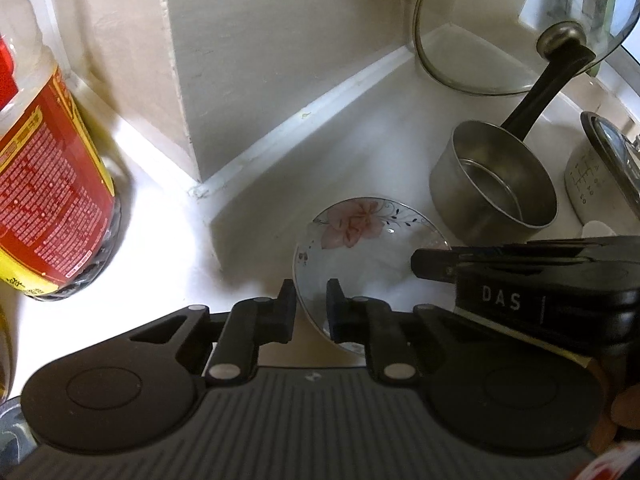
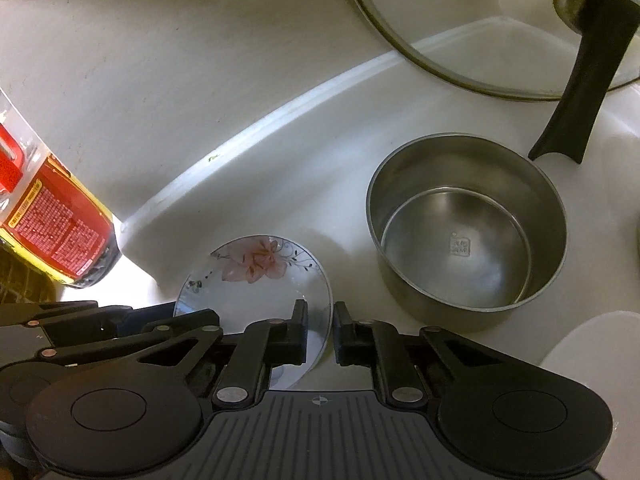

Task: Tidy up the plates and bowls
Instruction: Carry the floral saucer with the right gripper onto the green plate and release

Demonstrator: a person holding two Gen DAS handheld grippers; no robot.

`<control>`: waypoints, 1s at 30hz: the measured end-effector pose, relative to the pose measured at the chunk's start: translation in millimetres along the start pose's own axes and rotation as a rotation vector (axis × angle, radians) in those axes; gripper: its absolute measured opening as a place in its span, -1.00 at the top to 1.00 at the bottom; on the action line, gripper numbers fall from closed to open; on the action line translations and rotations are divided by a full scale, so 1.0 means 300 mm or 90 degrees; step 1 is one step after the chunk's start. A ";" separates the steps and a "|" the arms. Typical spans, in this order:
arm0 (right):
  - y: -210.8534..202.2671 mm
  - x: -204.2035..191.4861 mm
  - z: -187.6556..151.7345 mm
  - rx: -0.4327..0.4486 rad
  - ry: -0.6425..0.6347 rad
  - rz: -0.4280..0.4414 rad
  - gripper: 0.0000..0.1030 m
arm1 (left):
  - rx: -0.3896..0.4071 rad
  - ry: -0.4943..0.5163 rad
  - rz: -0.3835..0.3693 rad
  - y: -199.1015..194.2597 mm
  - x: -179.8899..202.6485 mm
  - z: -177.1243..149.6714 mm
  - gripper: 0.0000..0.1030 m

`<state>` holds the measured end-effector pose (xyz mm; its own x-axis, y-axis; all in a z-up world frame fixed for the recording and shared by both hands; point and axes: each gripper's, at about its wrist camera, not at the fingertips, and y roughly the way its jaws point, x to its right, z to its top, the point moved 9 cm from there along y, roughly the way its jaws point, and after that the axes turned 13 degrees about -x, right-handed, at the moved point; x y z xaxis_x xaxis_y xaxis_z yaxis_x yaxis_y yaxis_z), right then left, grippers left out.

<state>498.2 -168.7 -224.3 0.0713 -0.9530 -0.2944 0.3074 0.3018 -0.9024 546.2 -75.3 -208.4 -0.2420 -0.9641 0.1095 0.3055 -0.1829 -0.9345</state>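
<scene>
A small white plate with a pink flower [image 1: 360, 236] lies on the white counter; it also shows in the right wrist view [image 2: 256, 276]. My left gripper [image 1: 311, 308] straddles the plate's left rim, one finger outside and one over the plate, with a narrow gap between the pads. My right gripper [image 2: 320, 330] straddles the plate's right rim the same way. Whether either pair of pads presses the rim is unclear. The right gripper's body shows in the left wrist view [image 1: 540, 280], and the left gripper's body in the right wrist view [image 2: 80, 332].
A steel saucepan with a black handle [image 2: 468, 224] stands right of the plate, also in the left wrist view [image 1: 492, 188]. A glass lid [image 1: 520, 28] leans against the wall behind. A red-labelled bottle [image 1: 48, 184] stands left. A wall corner [image 1: 188, 120] juts out.
</scene>
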 end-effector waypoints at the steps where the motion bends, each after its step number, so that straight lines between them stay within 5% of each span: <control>1: -0.002 0.000 -0.003 0.001 0.001 0.002 0.78 | 0.000 -0.001 0.000 -0.004 -0.001 -0.002 0.74; 14: -0.056 -0.049 -0.042 0.003 -0.012 0.025 0.82 | 0.018 -0.019 0.010 -0.078 -0.022 -0.053 0.75; 30: -0.223 -0.273 -0.111 0.012 -0.080 0.098 0.88 | 0.082 -0.091 0.057 -0.346 -0.130 -0.196 0.75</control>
<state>440.1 -110.0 -150.2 0.2362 -0.8919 -0.3857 0.3007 0.4446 -0.8437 469.8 -7.3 -135.7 -0.0776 -0.9934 0.0840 0.4375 -0.1097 -0.8925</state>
